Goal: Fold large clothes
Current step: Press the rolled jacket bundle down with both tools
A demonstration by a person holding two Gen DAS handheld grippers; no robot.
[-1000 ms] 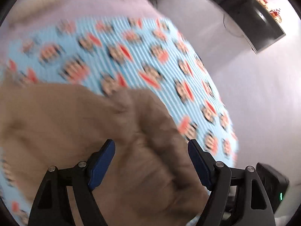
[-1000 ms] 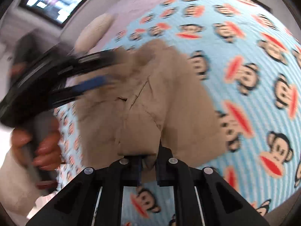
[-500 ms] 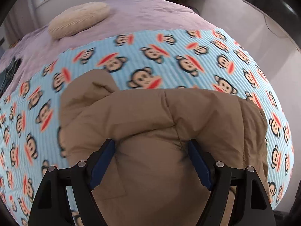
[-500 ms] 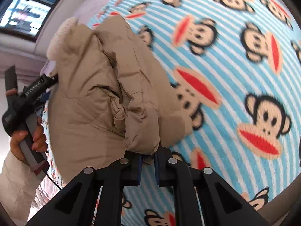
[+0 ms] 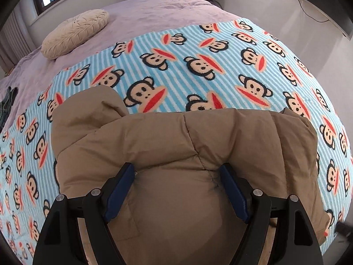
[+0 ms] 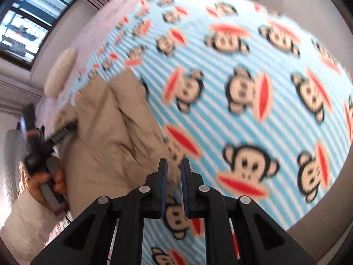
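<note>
1. Tan puffer jacket (image 5: 176,137) lies bunched on the monkey-print blanket (image 5: 198,66) that covers the near part of the bed (image 5: 154,13), with a folded edge running left to right across the left wrist view.
2. The left tongs (image 5: 176,176) hang wide open just above the near part of the jacket; the blue pads (image 5: 119,187) stand apart with tan cloth showing between them, and nothing is clamped.
3. In the right wrist view the jacket (image 6: 110,128) sits at the left, its near right corner just beside the right tongs (image 6: 174,165).
4. The right tongs are parted by a narrow gap; whether a bit of cloth touches the pads there is too blurred to tell, but they do not appear to be pinching it.
5. The left hand (image 6: 44,181), in a white sleeve, grips the other tool's handle at the far left of that view.
6. A cream round cushion (image 5: 75,33) rests on the lilac sheet at the far left of the bed.
7. A window (image 6: 26,22) shows at the far left wall.
</note>
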